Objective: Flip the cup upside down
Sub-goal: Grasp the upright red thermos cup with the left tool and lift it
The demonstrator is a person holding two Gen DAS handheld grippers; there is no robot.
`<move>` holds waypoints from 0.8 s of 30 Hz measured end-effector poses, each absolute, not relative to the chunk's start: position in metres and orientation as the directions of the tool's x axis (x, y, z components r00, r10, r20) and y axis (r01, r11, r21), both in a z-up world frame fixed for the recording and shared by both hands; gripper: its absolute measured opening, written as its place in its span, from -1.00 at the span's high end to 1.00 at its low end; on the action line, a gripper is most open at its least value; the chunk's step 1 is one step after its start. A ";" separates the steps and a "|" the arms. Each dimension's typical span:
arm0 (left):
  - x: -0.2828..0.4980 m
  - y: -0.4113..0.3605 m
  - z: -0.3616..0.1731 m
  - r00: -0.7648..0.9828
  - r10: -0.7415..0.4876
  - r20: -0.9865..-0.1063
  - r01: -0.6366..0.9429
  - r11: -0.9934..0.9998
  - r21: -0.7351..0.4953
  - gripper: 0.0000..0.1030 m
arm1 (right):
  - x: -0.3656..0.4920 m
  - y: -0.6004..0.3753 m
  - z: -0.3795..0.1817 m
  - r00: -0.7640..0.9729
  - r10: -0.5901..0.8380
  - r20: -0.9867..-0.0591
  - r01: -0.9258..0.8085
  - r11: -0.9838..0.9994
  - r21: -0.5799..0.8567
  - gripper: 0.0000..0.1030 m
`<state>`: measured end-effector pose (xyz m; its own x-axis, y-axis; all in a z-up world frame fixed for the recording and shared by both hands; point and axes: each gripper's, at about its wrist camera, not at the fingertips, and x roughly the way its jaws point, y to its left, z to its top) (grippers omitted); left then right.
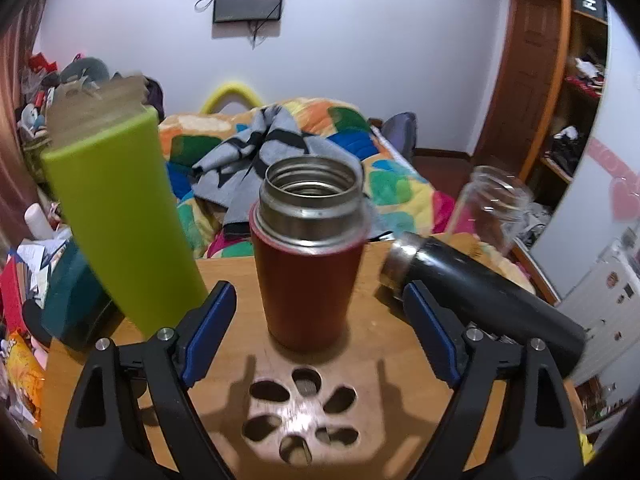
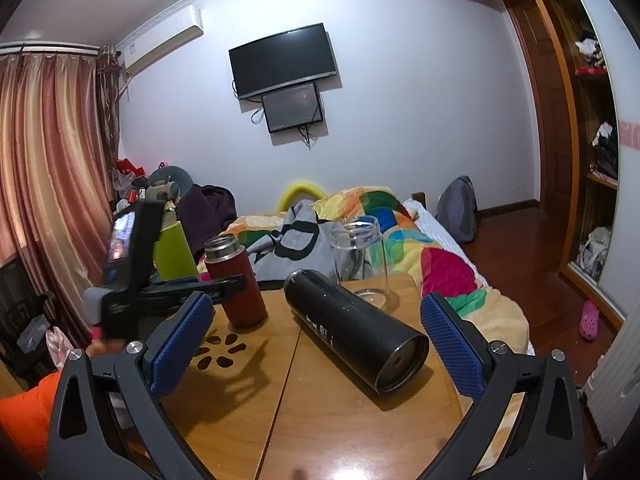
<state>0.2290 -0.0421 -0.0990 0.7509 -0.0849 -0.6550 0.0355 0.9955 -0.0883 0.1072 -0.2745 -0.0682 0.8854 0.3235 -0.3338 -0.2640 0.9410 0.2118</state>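
Observation:
A red flask with an open steel mouth (image 1: 308,256) stands upright on the wooden table (image 1: 372,356), just ahead of my open left gripper (image 1: 320,316). It also shows in the right wrist view (image 2: 236,280). A black flask (image 2: 356,330) lies on its side between the fingers of my open right gripper (image 2: 316,344), untouched; it also shows in the left wrist view (image 1: 480,296). A clear glass jar (image 2: 360,260) stands upright behind it. A lime-green cup (image 1: 120,216) stands at the left. The left gripper body (image 2: 132,264) shows in the right wrist view.
The table has flower-shaped cutouts (image 1: 300,412) near the front. Behind it is a bed with a colourful quilt (image 2: 400,232). Clutter and a teal box (image 1: 72,304) lie to the left. A wardrobe (image 2: 580,160) stands at the right.

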 end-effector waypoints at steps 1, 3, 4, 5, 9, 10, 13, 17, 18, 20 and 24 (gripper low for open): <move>0.232 -0.043 -0.101 0.750 -0.067 -0.658 0.025 0.997 -0.073 -0.59 | 0.107 -0.275 -0.069 0.884 0.325 -0.337 -0.264 0.940 0.215 -1.00; 0.240 -0.045 -0.106 0.746 -0.037 -0.665 0.013 0.999 -0.041 -0.45 | 0.107 -0.276 -0.070 0.883 0.325 -0.339 -0.264 0.940 0.215 -1.00; 0.243 -0.047 -0.108 0.744 -0.031 -0.668 0.014 0.999 -0.031 -0.31 | 0.106 -0.275 -0.069 0.883 0.324 -0.340 -0.263 0.941 0.213 -1.00; 0.246 -0.047 -0.109 0.740 -0.030 -0.672 0.015 0.999 -0.028 -0.25 | 0.107 -0.273 -0.068 0.883 0.320 -0.343 -0.261 0.943 0.208 -1.00; 0.249 -0.045 -0.111 0.736 -0.042 -0.675 0.022 0.999 -0.038 -0.19 | 0.109 -0.270 -0.068 0.884 0.310 -0.350 -0.256 0.947 0.193 -1.00; 0.248 -0.044 -0.110 0.736 -0.046 -0.675 0.027 0.999 -0.039 -0.18 | 0.109 -0.269 -0.068 0.883 0.310 -0.353 -0.257 0.948 0.190 -1.00; 0.240 -0.040 -0.108 0.724 -0.079 -0.685 0.059 0.997 -0.052 -0.18 | 0.110 -0.268 -0.069 0.882 0.310 -0.355 -0.258 0.948 0.186 -1.00; 0.228 -0.039 -0.106 0.706 -0.112 -0.699 0.111 0.993 -0.047 -0.18 | 0.110 -0.267 -0.070 0.881 0.308 -0.359 -0.259 0.949 0.179 -1.00; 0.221 -0.038 -0.104 0.698 -0.127 -0.705 0.132 0.990 -0.048 -0.18 | 0.109 -0.266 -0.071 0.881 0.307 -0.361 -0.260 0.950 0.174 -1.00; 0.208 -0.038 -0.102 0.687 -0.148 -0.712 0.166 0.985 -0.045 -0.18 | 0.108 -0.264 -0.072 0.879 0.306 -0.367 -0.261 0.951 0.166 -1.00; 0.176 -0.038 -0.096 0.669 -0.188 -0.719 0.234 0.972 -0.037 -0.18 | 0.107 -0.257 -0.077 0.872 0.302 -0.386 -0.267 0.953 0.142 -1.00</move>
